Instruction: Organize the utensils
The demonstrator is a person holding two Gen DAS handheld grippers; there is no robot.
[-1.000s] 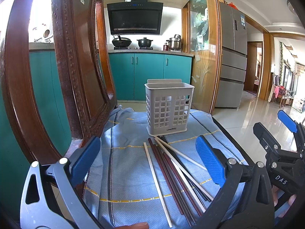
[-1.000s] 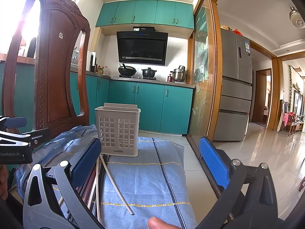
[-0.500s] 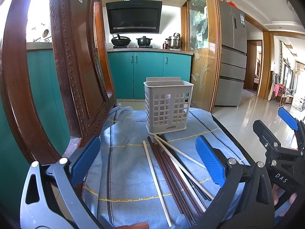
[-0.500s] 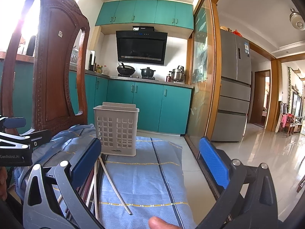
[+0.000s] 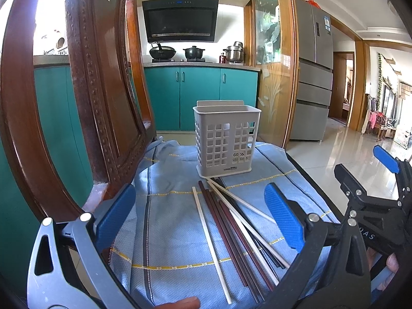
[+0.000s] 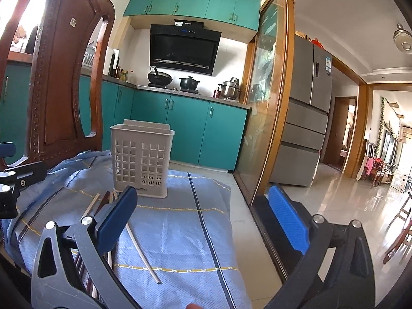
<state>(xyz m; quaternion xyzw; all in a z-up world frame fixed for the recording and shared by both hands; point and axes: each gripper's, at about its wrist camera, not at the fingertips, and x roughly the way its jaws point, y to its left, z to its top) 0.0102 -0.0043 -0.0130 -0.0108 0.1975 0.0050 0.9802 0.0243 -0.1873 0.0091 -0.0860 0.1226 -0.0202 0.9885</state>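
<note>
The chopsticks lie between the spread fingers of the left hand-held gripper, the holder beyond. The right hand-held gripper, also spread, hovers level to their right.

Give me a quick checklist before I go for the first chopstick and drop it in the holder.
1. Left claw open and empty: ok.
2. Right claw open and empty: ok.
3. Utensil holder upright on the blue cloth: ok.
4. Holder top unobstructed: ok; whether anything is already inside, cannot tell.
5. Chopsticks reachable: ok, they lie loose on the cloth in front of the holder.
6. Single chopstick easy to isolate: not ok for the overlapping ones; the white chopstick at the pile's left edge lies apart.
</note>
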